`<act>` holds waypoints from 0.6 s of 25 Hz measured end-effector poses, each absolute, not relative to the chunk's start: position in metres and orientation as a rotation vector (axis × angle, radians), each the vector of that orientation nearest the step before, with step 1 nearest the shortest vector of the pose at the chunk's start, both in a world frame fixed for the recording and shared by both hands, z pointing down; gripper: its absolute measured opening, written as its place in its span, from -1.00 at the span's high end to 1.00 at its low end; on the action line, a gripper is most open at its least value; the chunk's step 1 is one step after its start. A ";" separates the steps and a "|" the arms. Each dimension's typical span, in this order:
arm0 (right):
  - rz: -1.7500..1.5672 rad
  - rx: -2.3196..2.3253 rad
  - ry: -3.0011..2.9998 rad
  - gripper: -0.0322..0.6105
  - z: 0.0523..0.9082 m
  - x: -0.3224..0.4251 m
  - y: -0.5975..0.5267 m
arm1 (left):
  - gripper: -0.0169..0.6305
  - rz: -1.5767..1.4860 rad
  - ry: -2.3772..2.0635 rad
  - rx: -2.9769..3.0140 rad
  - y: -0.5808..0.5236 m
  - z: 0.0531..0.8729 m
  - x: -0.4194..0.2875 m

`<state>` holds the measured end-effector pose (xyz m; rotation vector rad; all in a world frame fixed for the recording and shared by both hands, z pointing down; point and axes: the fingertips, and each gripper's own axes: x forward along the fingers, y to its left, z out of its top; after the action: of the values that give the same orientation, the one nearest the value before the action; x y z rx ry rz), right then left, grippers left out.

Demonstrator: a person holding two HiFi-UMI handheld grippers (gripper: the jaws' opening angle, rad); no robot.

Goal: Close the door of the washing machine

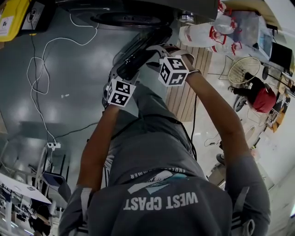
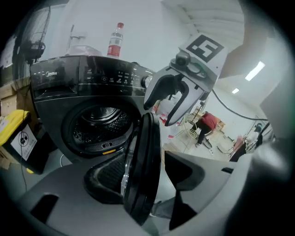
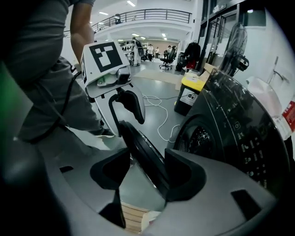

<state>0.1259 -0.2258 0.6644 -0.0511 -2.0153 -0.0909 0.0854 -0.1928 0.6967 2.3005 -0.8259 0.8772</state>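
Observation:
The dark washing machine [image 1: 124, 11] stands at the top of the head view, its drum [image 2: 99, 124] showing. Its round door [image 1: 143, 48] is swung out, edge-on towards me. My left gripper [image 1: 120, 73] and my right gripper [image 1: 154, 54] both reach the door's rim from above. In the left gripper view the door [image 2: 143, 170] runs between the open jaws of the left gripper [image 2: 145, 175], with a gap on the right side. In the right gripper view the door [image 3: 143, 156] lies between the spread jaws of the right gripper [image 3: 147, 173], close against the right pad.
A white cable [image 1: 39, 78] loops across the grey floor left of the machine. A yellow box [image 1: 14, 18] sits beside it. A wooden pallet [image 1: 186, 92] with white bags [image 1: 216, 32] lies to the right. A bottle [image 2: 115, 41] stands on the machine. A person in red [image 1: 258, 97] crouches further right.

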 end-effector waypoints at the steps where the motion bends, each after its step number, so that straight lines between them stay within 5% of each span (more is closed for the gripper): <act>1: -0.109 -0.065 -2.002 0.11 0.670 0.127 -0.226 | 0.10 0.898 -0.824 2.305 -0.192 0.702 0.086; 15: -0.220 -0.083 -1.945 0.31 0.697 0.129 -0.225 | 0.25 1.001 -0.930 2.371 -0.195 0.722 0.086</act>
<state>0.1285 -0.2252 0.6972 -0.0826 -1.9445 -0.2202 0.0856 -0.1952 0.7221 2.3708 -0.9298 1.0014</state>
